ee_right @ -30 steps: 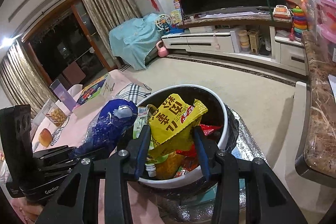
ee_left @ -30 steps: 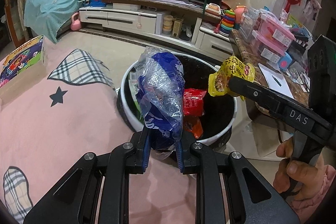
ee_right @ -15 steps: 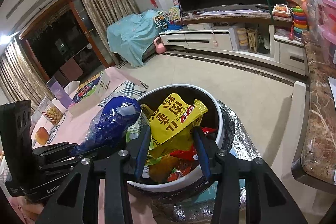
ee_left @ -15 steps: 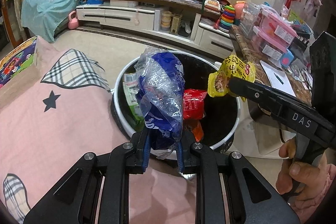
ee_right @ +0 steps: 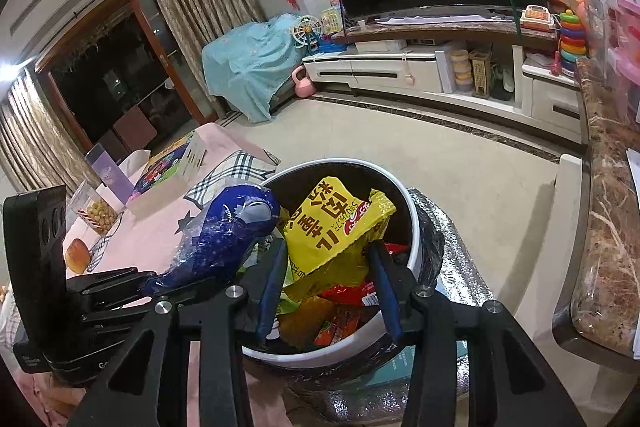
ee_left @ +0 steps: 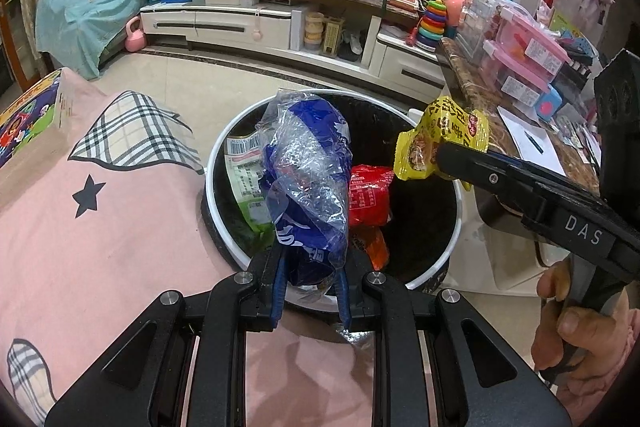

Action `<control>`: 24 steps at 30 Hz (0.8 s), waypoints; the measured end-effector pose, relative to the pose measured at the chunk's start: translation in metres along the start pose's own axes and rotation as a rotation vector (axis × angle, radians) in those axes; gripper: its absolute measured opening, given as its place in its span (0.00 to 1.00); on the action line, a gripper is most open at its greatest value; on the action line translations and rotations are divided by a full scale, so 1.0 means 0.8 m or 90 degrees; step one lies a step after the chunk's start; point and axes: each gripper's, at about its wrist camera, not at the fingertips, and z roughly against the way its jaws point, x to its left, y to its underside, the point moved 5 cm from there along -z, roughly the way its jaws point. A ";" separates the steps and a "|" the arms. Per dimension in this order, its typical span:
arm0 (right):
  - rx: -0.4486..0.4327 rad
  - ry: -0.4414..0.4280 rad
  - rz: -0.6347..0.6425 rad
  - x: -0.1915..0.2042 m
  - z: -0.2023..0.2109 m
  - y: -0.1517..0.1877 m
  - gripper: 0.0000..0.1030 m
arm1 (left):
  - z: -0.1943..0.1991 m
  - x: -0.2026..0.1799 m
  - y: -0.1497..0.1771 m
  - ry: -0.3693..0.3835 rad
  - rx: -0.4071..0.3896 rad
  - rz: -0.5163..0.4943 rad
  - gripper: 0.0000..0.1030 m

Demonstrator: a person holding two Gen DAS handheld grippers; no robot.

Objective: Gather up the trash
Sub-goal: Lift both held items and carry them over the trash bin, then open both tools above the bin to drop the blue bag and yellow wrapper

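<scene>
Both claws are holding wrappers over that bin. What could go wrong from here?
1. The blue plastic wrapper in the left claw hangs near the trash bin's white rim, beside the pink cloth; let go there, it might fall outside.
2. The yellow snack packet in the right claw is light and crumpled, so it may cling to a pad.
3. Red wrappers already sit high inside, so new ones might slide off.

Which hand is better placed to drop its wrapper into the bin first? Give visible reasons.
Probably the right. Its tongs hold the yellow packet above the middle of the bin. The left tongs hold the blue bag at the near rim, so it could catch the edge.
</scene>
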 end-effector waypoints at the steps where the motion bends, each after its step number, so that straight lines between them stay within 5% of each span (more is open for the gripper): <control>1: 0.001 0.001 0.001 0.000 -0.001 0.000 0.43 | 0.000 0.000 0.000 0.000 0.001 0.000 0.18; 24: 0.023 0.012 0.009 0.002 -0.010 0.002 0.43 | -0.013 0.004 -0.003 0.013 0.021 0.004 0.19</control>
